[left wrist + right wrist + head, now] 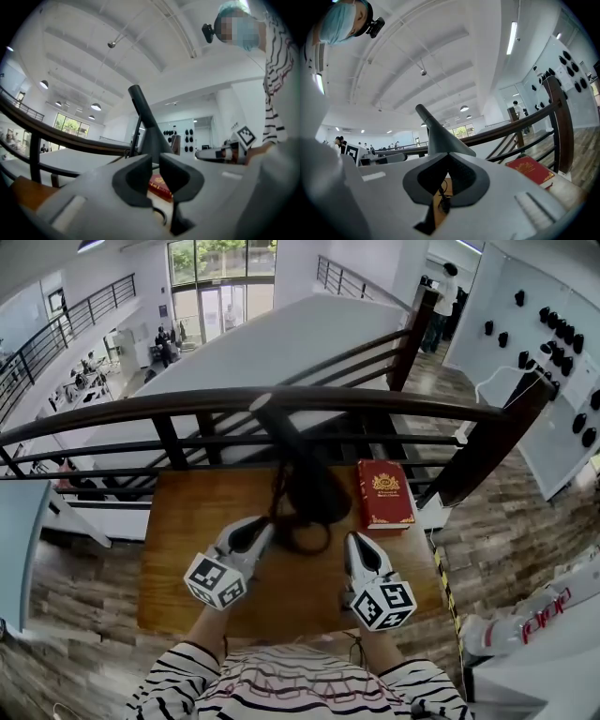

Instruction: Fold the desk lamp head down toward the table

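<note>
— Question of direction first: where does the desk lamp (309, 486) stand from the two claws?
— Ahead of both and between them, on the wooden counter (187, 549), with its dark foot just left of the red book (384, 493). The left claw (263, 527) has it ahead and slightly to the right. The right claw (355, 544) has it ahead and to the left.
— And its long axis?
— Upright. The stem (140, 105) rises from the foot with a slight lean, and its top end sits well above both claws. In each gripper view it climbs over the jaws toward the ceiling, so the part to fold is high, not level with either claw.
— State of the claws?
— The left one stands at a narrow gap with nothing between its pads; only the book and the lamp show beyond. The right one is closed, pads together, empty.
— Which is nearer?
— The left looks a touch nearer, its tip just beside the cable (302, 542) looped at the foot, though the margin is slight. Whichever goes probably has to rise and open wider first.
</note>
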The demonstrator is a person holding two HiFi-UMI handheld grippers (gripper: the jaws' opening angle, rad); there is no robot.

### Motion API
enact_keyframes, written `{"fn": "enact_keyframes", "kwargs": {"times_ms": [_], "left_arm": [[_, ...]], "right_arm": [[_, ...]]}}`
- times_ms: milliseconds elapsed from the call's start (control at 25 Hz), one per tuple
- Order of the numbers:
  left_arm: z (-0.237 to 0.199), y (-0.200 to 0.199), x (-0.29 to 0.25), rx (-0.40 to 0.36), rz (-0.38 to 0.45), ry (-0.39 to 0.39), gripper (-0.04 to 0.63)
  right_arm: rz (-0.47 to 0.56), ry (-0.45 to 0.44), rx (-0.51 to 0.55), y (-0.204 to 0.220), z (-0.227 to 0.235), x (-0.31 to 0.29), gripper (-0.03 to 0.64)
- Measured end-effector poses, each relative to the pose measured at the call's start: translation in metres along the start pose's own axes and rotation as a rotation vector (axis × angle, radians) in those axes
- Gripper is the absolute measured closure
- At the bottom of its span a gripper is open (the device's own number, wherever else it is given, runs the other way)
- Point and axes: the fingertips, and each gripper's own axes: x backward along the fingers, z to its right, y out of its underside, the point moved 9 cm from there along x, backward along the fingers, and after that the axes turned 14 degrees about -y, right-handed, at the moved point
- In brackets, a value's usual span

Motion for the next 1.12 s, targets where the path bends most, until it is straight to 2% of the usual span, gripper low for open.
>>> {"fn": "enact_keyframes", "kwargs": {"times_ms": [160, 480, 1120], "left_arm": [[0.018, 0.007, 0.020, -0.009, -0.014, -0.049, 0.592], [0.051, 0.023, 0.065, -0.018, -0.056, -0.135, 0.592], [0.117, 0.046, 0.153, 0.007, -0.109, -0.228, 0.594]], "right_arm": [[-0.015, -0.026, -0.006, 0.005, -0.007, 0.018, 0.617], [-0.043, -0.079, -0.029, 0.020, -0.024, 0.052, 0.617], [-0.096, -0.148, -0.048, 0.044, -0.069, 0.123, 0.617]]}}
